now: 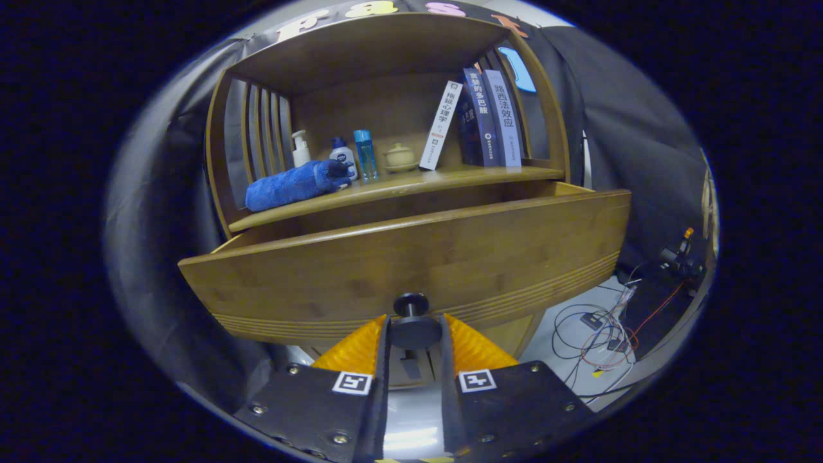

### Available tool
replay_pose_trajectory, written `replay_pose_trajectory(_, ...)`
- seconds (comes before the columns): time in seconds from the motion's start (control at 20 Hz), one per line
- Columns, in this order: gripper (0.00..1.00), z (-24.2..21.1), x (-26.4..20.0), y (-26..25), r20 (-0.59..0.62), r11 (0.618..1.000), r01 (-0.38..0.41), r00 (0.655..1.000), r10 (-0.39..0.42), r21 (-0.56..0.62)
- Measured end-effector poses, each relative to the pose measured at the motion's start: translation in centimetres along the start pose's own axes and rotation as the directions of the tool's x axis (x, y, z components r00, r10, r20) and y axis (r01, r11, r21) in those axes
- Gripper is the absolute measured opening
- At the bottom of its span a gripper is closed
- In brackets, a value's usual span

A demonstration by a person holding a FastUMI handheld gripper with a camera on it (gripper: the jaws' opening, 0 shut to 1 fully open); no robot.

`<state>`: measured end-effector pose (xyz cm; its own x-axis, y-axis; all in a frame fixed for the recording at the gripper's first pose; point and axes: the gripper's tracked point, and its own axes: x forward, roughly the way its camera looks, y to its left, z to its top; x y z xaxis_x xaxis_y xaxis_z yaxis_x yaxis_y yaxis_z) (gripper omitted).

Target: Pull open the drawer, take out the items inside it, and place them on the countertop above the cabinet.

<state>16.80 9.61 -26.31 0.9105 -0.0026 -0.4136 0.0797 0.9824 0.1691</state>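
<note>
The wooden drawer [411, 257] stands pulled out of the cabinet, its wide front panel facing me. Its dark round knob [414, 329] sits between my fingers, and my gripper [415, 334] is shut on it, both fingers pressing its sides. The front panel hides the inside of the drawer, so its contents cannot be seen. Above the drawer runs the wooden countertop [450, 179] of the cabinet.
On the countertop lie a rolled blue towel [292, 185], a white pump bottle [299, 149], a white and blue bottle [343, 156], a blue bottle [364, 153], a small lidded pot [400, 157] and three books [479, 119]. Cables [598, 334] lie on the floor at the lower right.
</note>
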Motion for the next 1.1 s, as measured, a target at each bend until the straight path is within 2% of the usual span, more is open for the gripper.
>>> replay_pose_trajectory(0.3, 0.35, -1.5, -2.8, -0.5, 0.003, 0.999, 0.029, 1.0, -0.029, 0.026)
replay_pose_trajectory(0.85, 0.35, -1.4, -2.8, -0.5, 0.02, 1.0, 0.015, 1.0, -0.015, -0.019)
replay_pose_trajectory(1.0, 0.46, -0.7, -3.6, -0.1, 0.048, 1.0, -0.009, 0.999, 0.01, -0.026)
replay_pose_trajectory(1.1, 0.55, 0.8, -4.5, 0.4, 0.108, 0.999, -0.035, 0.994, 0.035, -0.006)
